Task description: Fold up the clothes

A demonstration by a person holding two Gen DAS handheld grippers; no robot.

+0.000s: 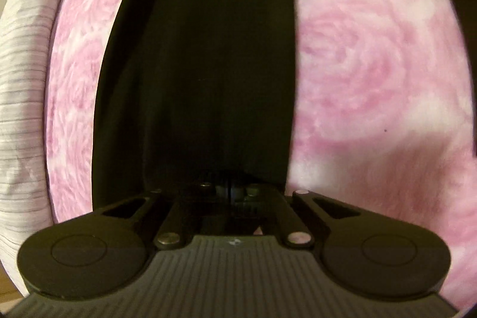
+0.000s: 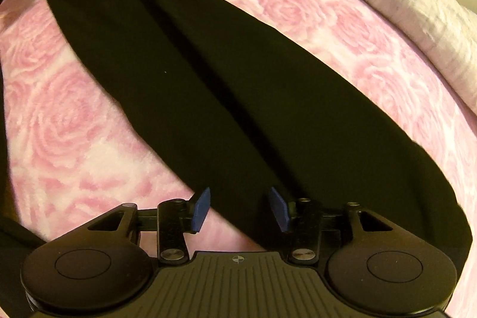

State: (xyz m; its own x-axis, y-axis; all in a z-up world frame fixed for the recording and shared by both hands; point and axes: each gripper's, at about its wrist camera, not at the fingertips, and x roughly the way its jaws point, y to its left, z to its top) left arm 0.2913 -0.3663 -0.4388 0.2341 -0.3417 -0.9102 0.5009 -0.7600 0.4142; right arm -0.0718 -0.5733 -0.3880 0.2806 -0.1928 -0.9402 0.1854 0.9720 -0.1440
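Fluffy pink rose-pattern blanket [image 2: 74, 121] covers the bed; long black fabric garment [image 2: 226, 97] lies flat diagonally across it. We see right claw [image 2: 240, 209] low over its near end, blue pads [image 2: 201, 209] spread apart. Left claw [image 1: 229, 189] clamped on the garment's edge.

The left claw [image 1: 229, 189] is pinched closed, while the right claw [image 2: 240, 209] has its blue fingers [image 2: 201, 209] spread apart.

Black trousers [image 2: 226, 85] lie stretched out flat on the pink rose-patterned blanket [image 2: 59, 121], legs side by side.
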